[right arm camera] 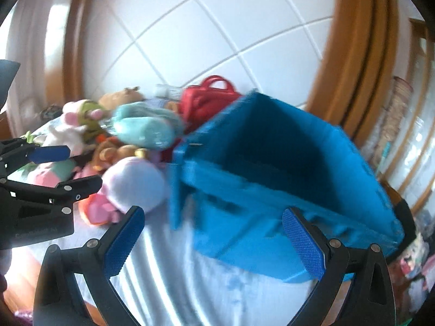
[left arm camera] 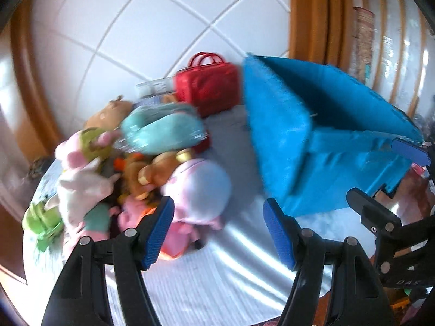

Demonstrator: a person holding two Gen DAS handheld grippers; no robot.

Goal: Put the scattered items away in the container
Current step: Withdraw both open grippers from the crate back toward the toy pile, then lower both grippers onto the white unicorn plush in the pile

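On the round table [left arm camera: 217, 285] the blue fabric bin [left arm camera: 312, 135] sat just right of the plush toy pile [left arm camera: 130, 168], with a red handbag [left arm camera: 208, 87] behind. My left claw [left arm camera: 218, 233] was spread wide over bare tabletop, gripping nothing. My right claw [right arm camera: 213, 241] hung open too, at the bin's near wall.

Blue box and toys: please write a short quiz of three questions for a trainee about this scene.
1. True or false: the blue box already holds a toy.
2. Which lies nearest the left gripper? A) red handbag B) white-and-pink plush C) teal pouch
3. Fill in: both the left gripper and the right gripper are ____.

Key: 1 false, the visible inside looks empty; 2 B; 3 open.
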